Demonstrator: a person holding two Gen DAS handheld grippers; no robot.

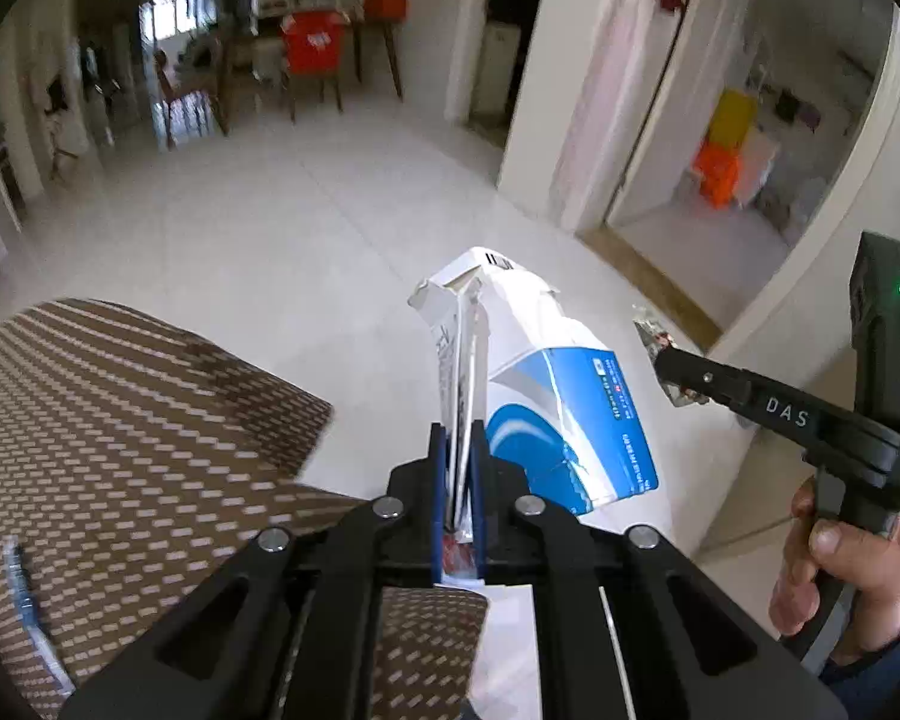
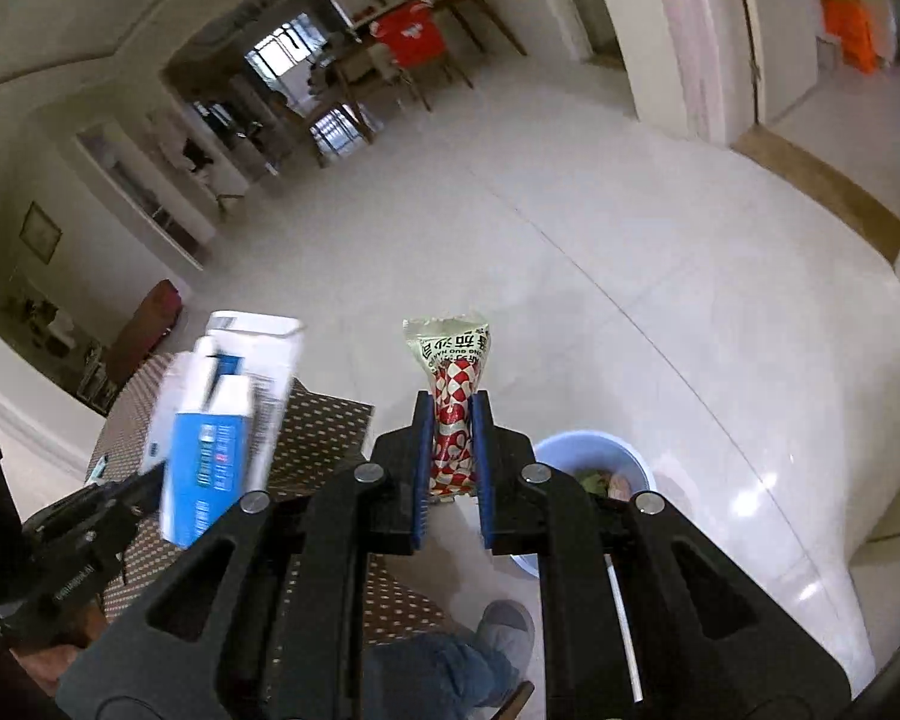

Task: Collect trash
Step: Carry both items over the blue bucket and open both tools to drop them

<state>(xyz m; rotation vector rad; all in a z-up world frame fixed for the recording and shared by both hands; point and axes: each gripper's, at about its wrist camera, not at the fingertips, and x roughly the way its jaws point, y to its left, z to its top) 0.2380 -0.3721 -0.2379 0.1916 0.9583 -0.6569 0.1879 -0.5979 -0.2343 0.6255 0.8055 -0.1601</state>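
White floor tiles stretch toward a dining area as a person carries 2 pieces of trash away from a surface (image 1: 120,420) covered in a brown patterned cloth. The left gripper (image 1: 459,468) has its fingers clamped on the torn flap of a blue-and-white carton (image 1: 546,372), which juts up and off to one side of the grip. The right gripper (image 2: 455,450) has its fingers closed on a red-and-white checked wrapper (image 2: 453,396), pinched low so that most of it stands free above the pads. A pale blue bin (image 2: 594,462), already holding some scraps, sits on the floor just beyond the right gripper, partly hidden behind it.

The carton looks the likelier loss: held only by thin, crumpled card, it could tear or slide out before it is over the bin, and its bulk hanging off-centre adds to the pull. Letting go of either item while short of the rim would drop it onto the tiles, near the slippered foot (image 2: 504,630) below. With both tools close together, the carton might also knock the wrapper during the drop.
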